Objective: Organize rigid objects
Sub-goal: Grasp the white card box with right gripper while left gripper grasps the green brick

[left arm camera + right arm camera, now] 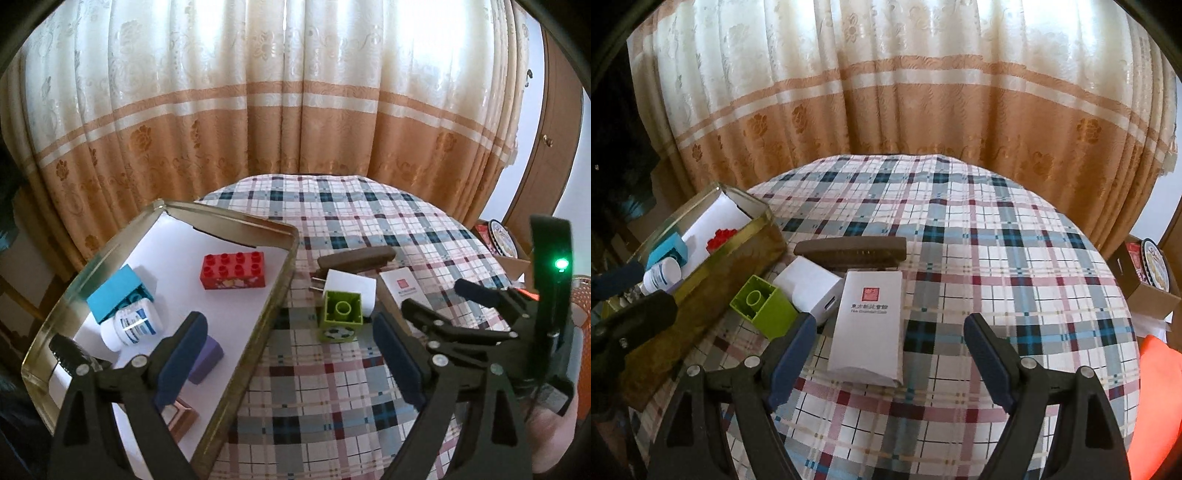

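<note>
1. Two hand-held tools hover over a plaid-covered surface (960,229), both with jaws spread apart and holding nothing.
2. Far left sits a shallow gold tin tray (255,314) lined with white. Inside it lie a teal block (118,291), a white bottle (131,326), a red studded brick (232,271), a purple block (207,360) and a copper-coloured piece (183,421). These look already sorted.
3. The left tool (288,354) hangs over the tray's right edge, its left finger above the tray and its right finger above the cloth.
4. Just right of the tray, on the cloth, stand a green block (340,319) touching a white charger plug (351,288), with a brown case (356,258) behind them.
5. Right of those lies a white packet (870,321) with a red seal.
6. The right tool (890,362) is aimed at that packet, not touching it.
7. By my judgement the job is about half done: four items remain outside the tray.
</note>
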A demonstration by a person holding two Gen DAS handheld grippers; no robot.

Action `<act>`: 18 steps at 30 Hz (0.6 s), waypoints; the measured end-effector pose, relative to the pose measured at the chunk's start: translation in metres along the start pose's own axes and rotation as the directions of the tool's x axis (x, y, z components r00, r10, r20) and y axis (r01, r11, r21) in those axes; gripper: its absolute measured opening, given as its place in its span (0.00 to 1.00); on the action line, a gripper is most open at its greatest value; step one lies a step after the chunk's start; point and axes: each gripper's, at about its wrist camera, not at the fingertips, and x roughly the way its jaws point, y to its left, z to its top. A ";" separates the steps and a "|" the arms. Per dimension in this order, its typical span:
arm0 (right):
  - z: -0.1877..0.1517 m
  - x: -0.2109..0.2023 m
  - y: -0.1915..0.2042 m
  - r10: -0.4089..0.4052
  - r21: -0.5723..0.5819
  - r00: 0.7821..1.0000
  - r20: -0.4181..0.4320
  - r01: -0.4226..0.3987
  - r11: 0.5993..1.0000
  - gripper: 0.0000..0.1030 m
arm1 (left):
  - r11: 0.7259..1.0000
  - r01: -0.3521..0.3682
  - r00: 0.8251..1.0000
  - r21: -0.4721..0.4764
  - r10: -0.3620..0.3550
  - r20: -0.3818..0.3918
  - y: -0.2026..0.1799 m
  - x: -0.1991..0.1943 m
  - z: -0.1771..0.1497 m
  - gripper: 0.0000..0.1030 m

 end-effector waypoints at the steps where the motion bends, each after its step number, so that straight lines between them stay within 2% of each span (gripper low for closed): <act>1: 0.000 0.003 0.001 0.002 -0.003 1.000 -0.004 -0.002 1.000 0.81 | 1.000 0.002 1.000 -0.001 -0.002 0.000 0.000 0.000 0.000 0.90; 3: 0.000 0.008 0.003 0.006 -0.010 1.000 -0.020 -0.007 1.000 0.78 | 1.000 0.005 1.000 -0.003 -0.005 -0.004 -0.001 0.001 -0.001 0.90; 5: 0.000 0.014 0.005 -0.009 -0.023 0.999 -0.044 0.008 1.000 0.68 | 1.000 0.009 1.000 -0.001 -0.009 -0.007 -0.003 0.003 -0.002 0.90; 8: -0.003 0.026 0.002 -0.009 -0.015 0.996 -0.090 0.007 1.000 0.46 | 1.000 0.015 1.000 0.012 -0.015 -0.008 -0.008 0.004 -0.004 0.90; 9: -0.004 0.025 0.001 -0.002 -0.012 0.996 -0.085 0.000 1.000 0.43 | 1.000 0.016 1.000 0.016 -0.016 -0.006 -0.010 0.003 -0.005 0.90; 11: -0.005 0.021 0.001 0.013 -0.015 0.997 -0.075 -0.014 1.000 0.43 | 1.000 0.017 1.000 0.024 -0.017 -0.005 -0.012 0.004 -0.005 0.89; 18: -0.010 0.011 -0.019 -0.040 0.028 0.998 -0.056 0.042 0.999 0.43 | 0.998 0.042 0.999 0.052 -0.041 -0.017 -0.025 0.008 -0.011 0.86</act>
